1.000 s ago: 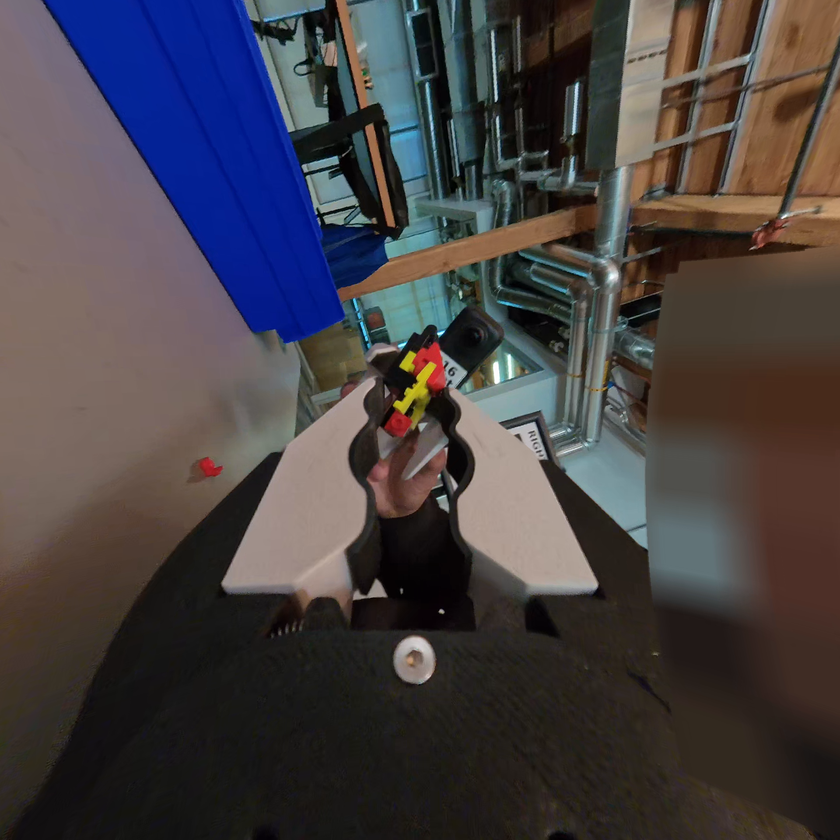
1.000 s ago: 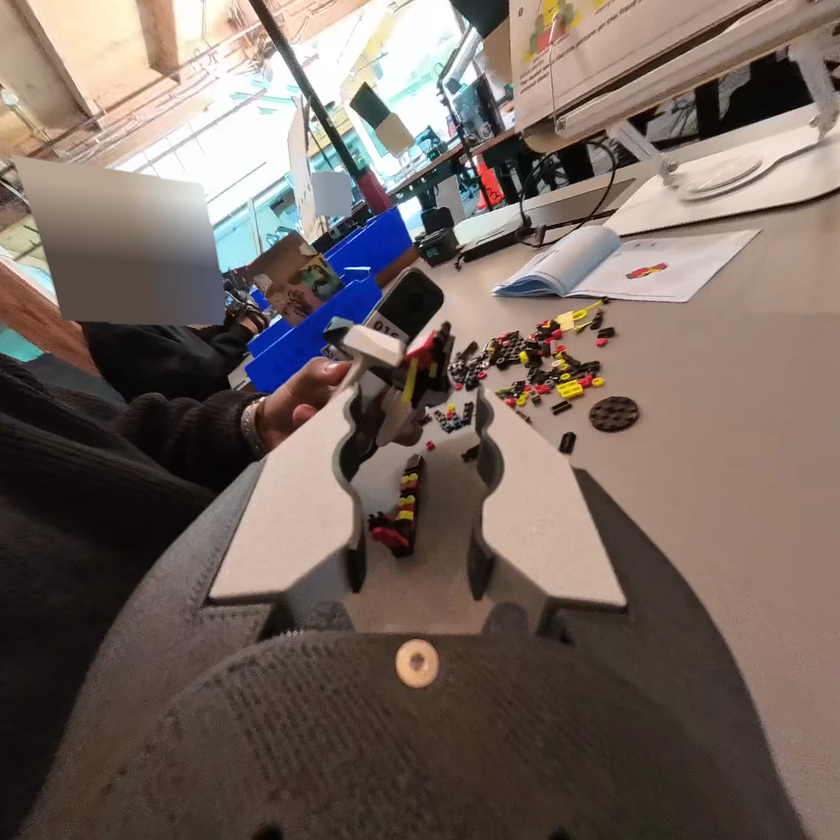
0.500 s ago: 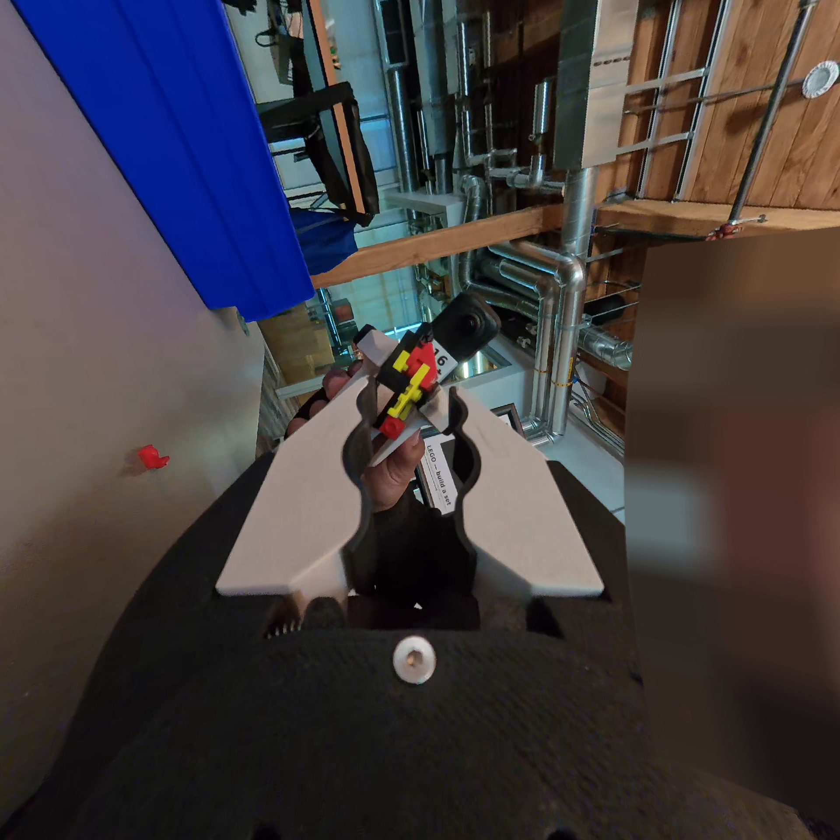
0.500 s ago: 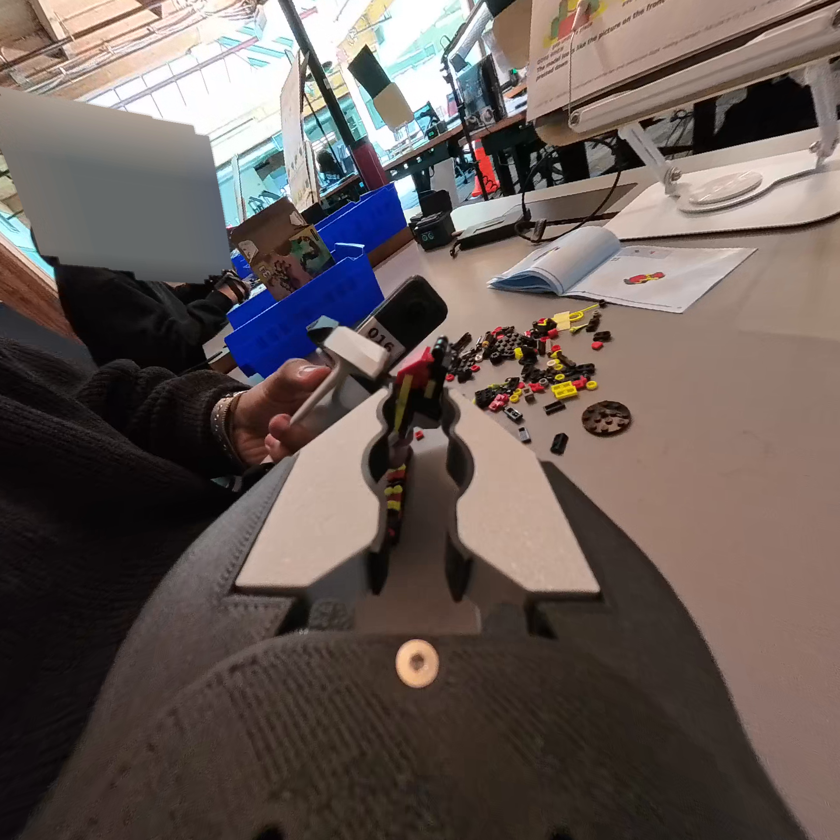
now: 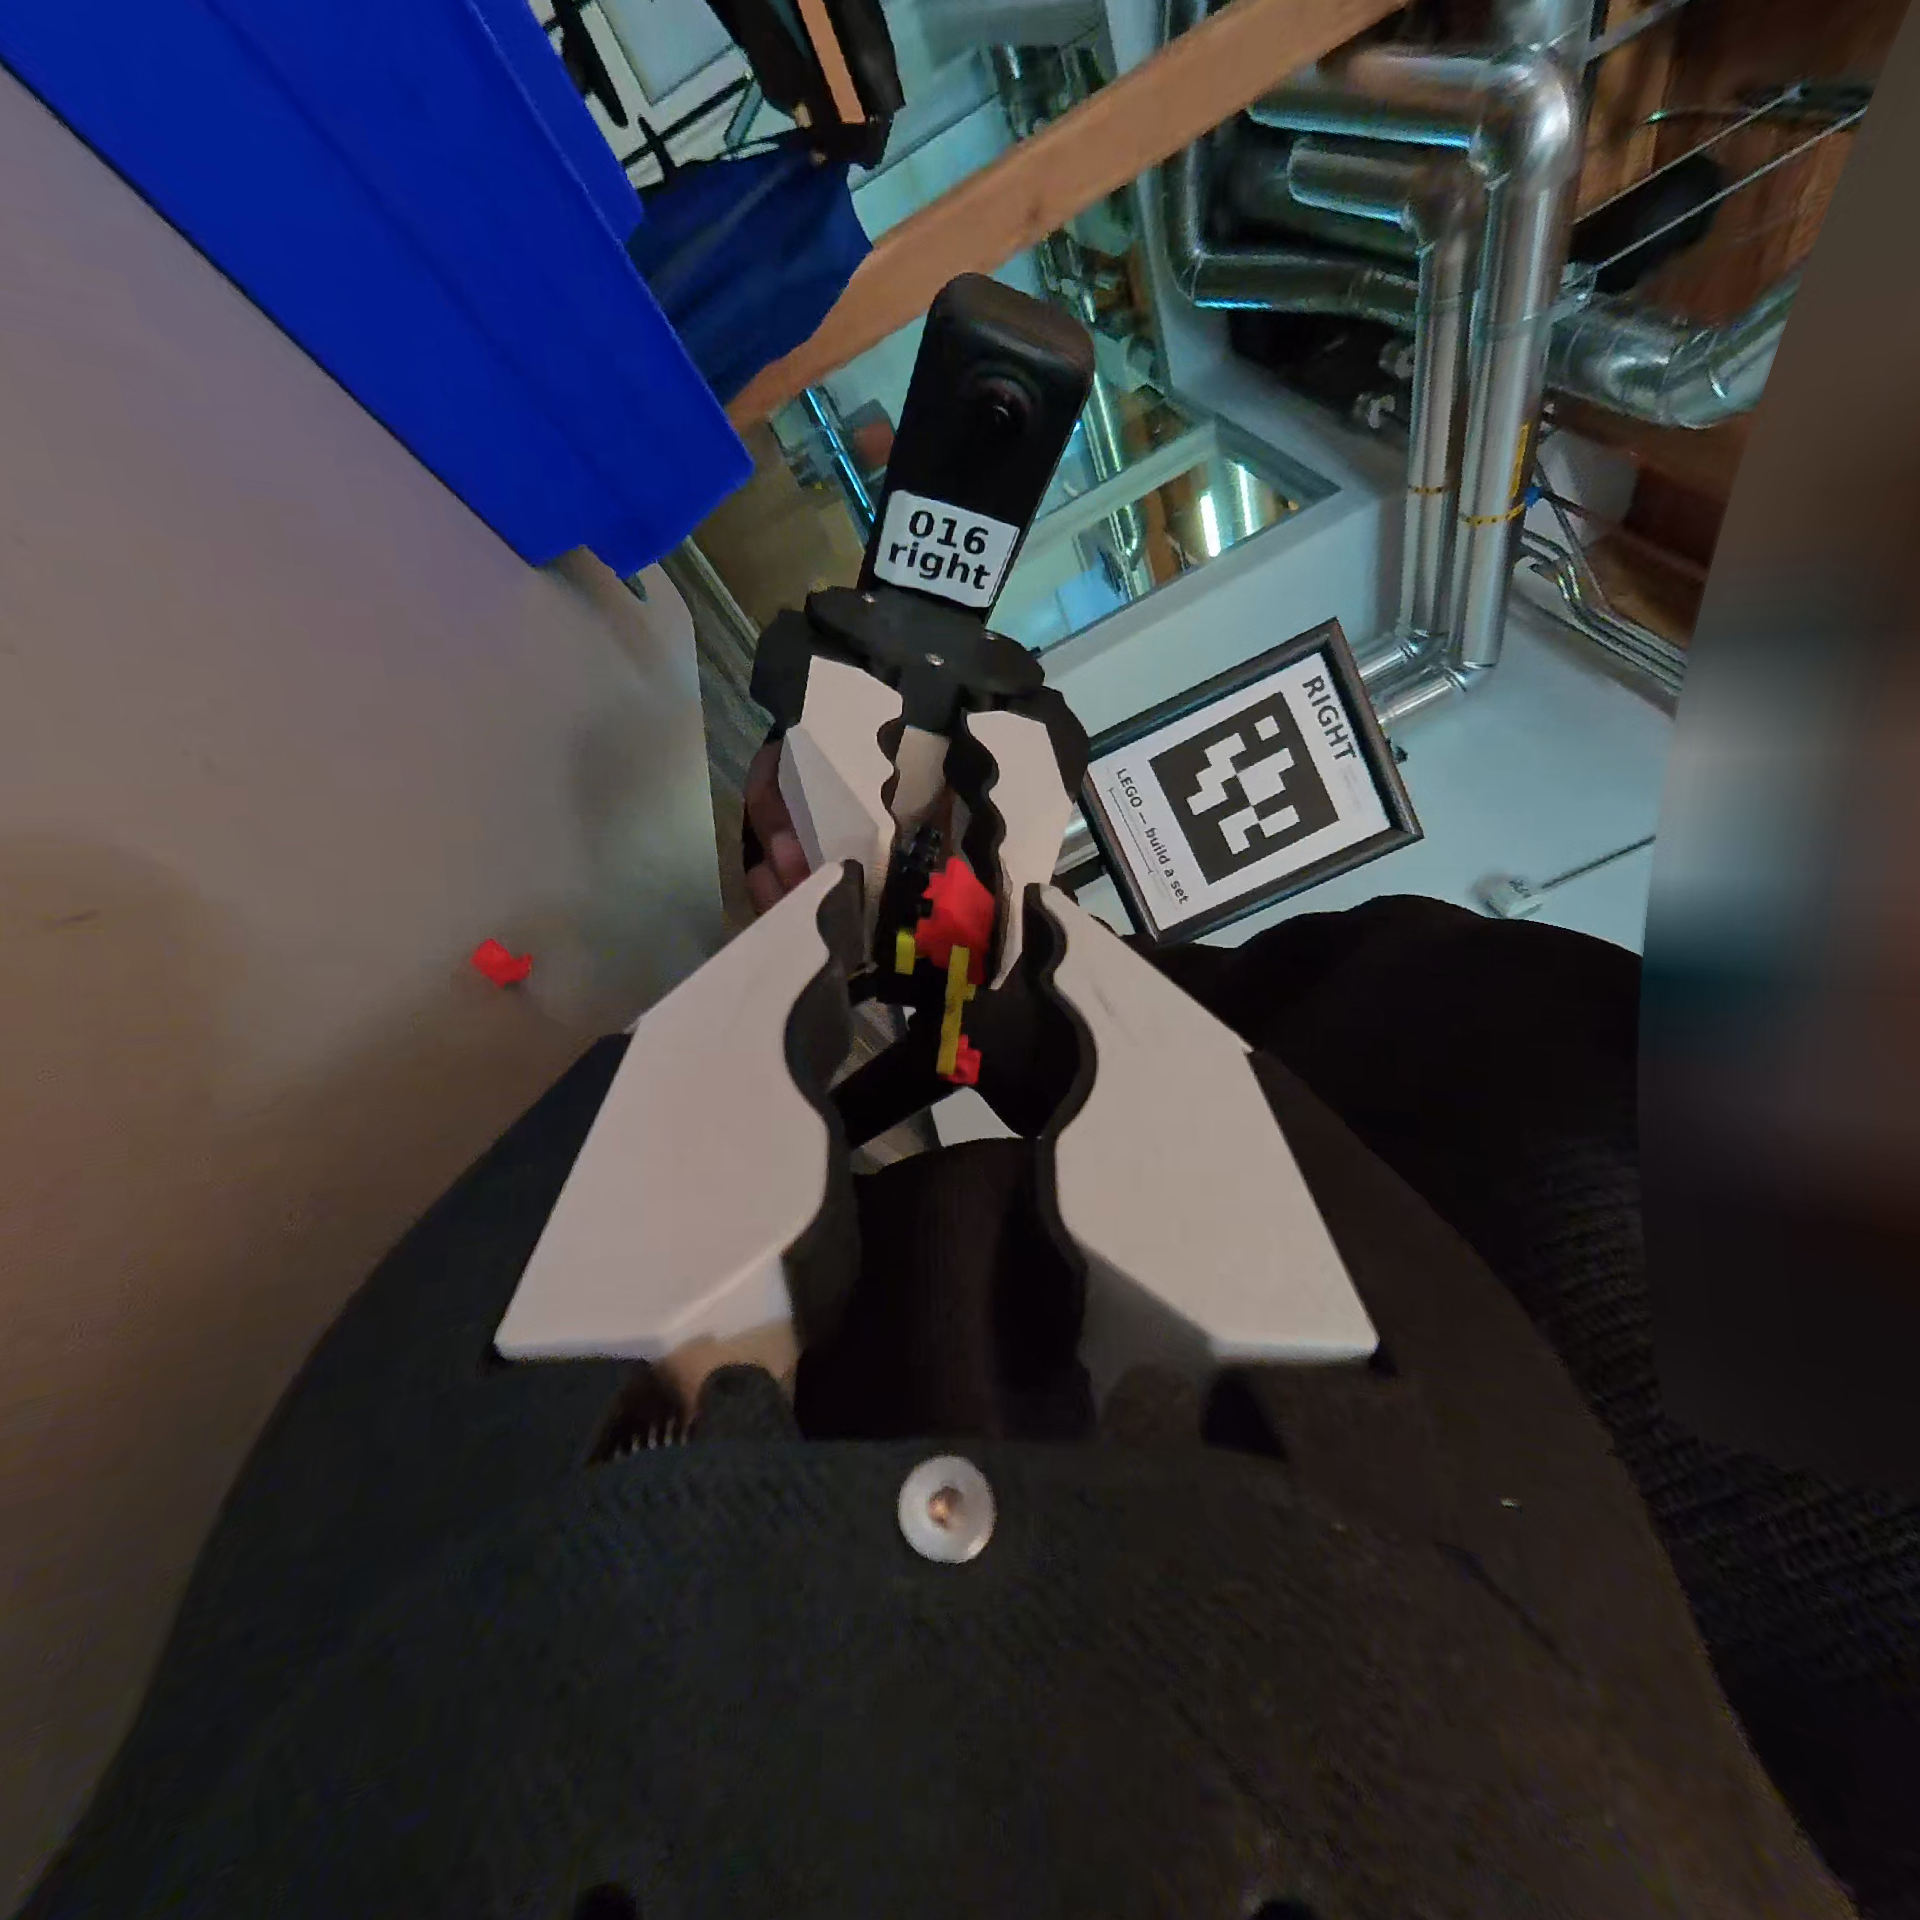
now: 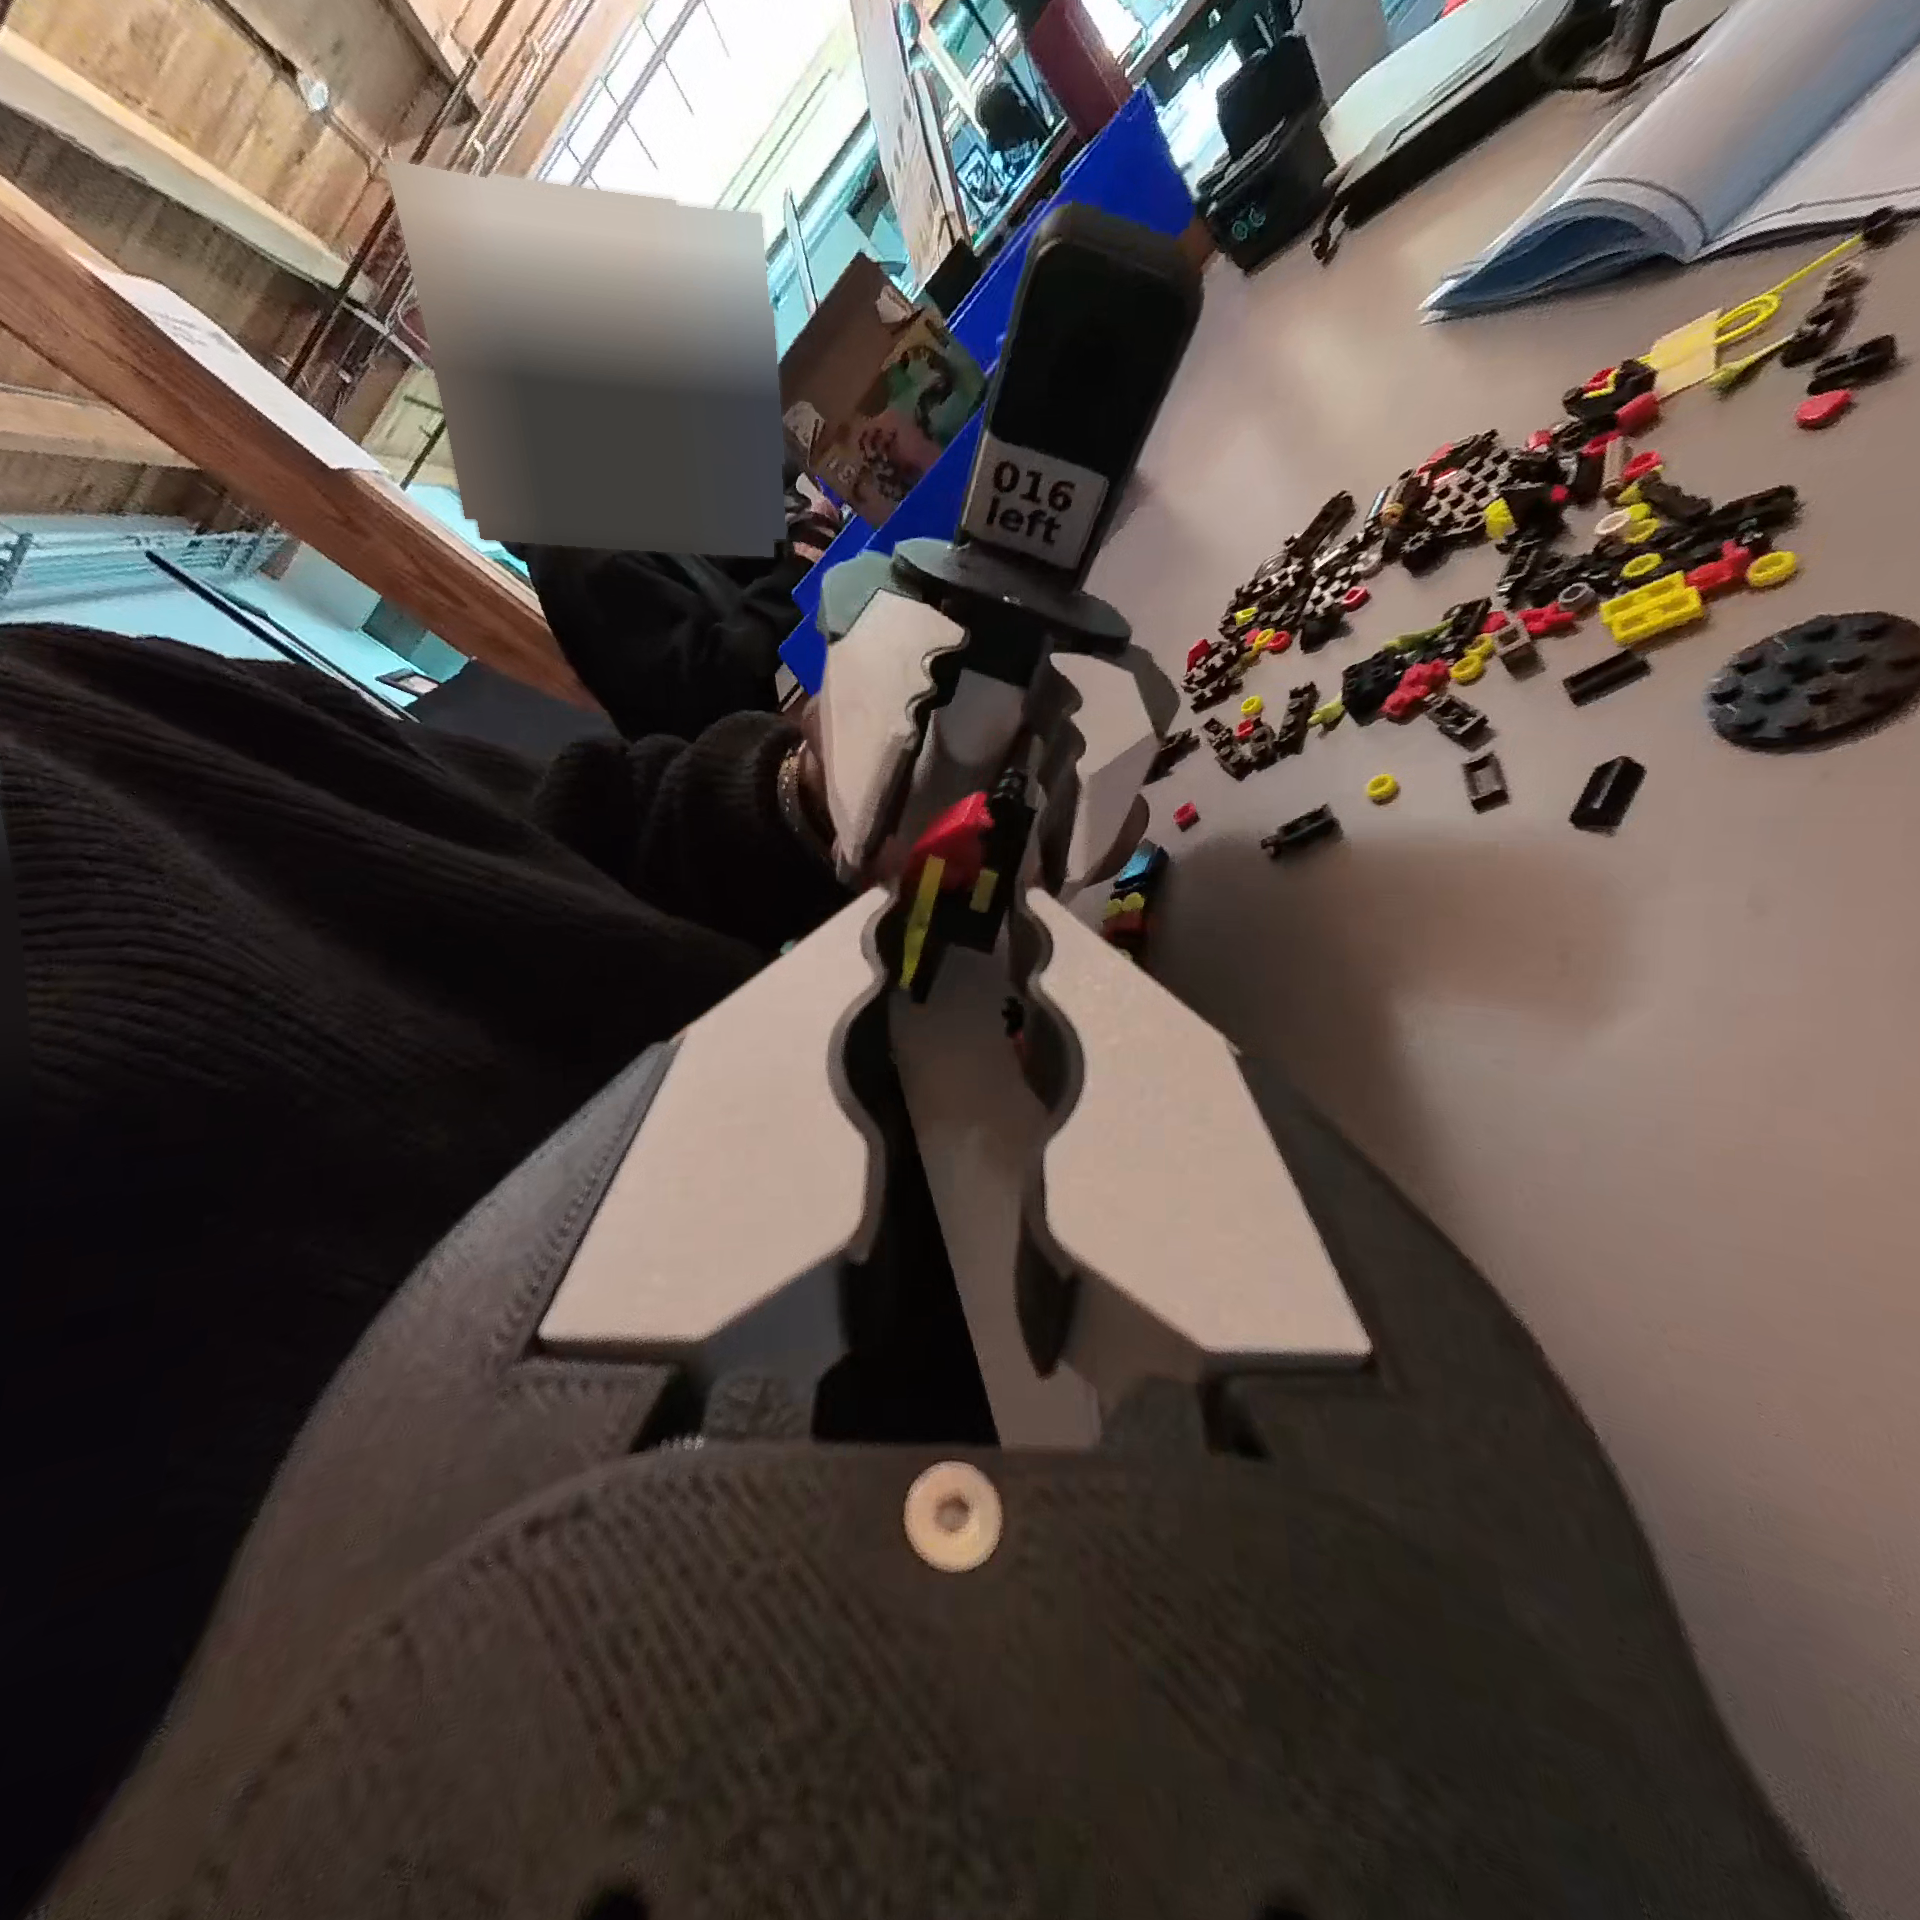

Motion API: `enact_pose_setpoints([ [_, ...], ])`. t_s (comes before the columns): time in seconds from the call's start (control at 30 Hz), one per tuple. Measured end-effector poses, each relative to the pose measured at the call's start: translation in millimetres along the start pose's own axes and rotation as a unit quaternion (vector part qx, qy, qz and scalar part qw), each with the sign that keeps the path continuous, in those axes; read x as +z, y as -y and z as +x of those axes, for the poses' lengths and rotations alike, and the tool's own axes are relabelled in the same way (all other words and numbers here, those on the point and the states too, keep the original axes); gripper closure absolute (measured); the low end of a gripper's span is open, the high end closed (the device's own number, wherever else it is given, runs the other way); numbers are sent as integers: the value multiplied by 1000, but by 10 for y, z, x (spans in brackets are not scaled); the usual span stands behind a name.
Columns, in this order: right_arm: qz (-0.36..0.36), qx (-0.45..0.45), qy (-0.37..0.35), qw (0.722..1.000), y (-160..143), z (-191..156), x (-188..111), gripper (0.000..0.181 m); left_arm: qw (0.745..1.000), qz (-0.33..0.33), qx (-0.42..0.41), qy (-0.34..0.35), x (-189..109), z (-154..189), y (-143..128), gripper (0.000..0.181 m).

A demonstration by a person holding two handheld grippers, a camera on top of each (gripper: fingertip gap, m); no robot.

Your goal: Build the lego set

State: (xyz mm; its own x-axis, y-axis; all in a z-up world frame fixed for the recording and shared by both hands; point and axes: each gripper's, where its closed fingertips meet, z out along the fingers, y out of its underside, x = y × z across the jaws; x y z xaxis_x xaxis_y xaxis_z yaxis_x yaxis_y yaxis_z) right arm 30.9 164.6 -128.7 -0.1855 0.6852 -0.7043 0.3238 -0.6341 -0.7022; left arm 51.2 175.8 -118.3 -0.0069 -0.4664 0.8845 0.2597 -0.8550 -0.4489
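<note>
The lego sub-assembly (image 5: 940, 961), a black, red and yellow cluster, sits in mid-air between the two tips, pinched from opposite ends by the left hand-held gripper (image 5: 935, 925) and the right hand-held gripper (image 6: 951, 920), both narrowed onto it. This looks like a mid-build pressing or hand-over step; next, one side likely needs to squeeze the pieces home or let go cleanly. Loose bricks (image 6: 1507, 592) lie on the table (image 6: 1558, 1039) beyond and to the right of the right tips. Compared with a second ago, the right one has closed and both have drawn together.
</note>
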Motion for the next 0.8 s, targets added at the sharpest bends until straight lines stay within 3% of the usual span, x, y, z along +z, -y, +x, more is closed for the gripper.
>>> enact_pose_setpoints([
  [0.03,-3,0,1,1000,-10,0,-3,163,1000,-4,-5,-2,-4,-7,-11,154],
  [0.43,-21,19,9,1000,-80,36,-36,164,999,-33,-26,11,-36,-105,-82,161],
  [0.6,2,13,-22,1000,11,133,-135,163,999,-7,-28,34,-104,-180,-2,163],
  [0.7,20,-3,-62,998,85,245,-268,163,998,20,-37,45,-158,-239,77,163],
  [0.8,27,-66,-163,984,167,445,-517,166,995,52,-50,74,-238,-343,147,163],
])
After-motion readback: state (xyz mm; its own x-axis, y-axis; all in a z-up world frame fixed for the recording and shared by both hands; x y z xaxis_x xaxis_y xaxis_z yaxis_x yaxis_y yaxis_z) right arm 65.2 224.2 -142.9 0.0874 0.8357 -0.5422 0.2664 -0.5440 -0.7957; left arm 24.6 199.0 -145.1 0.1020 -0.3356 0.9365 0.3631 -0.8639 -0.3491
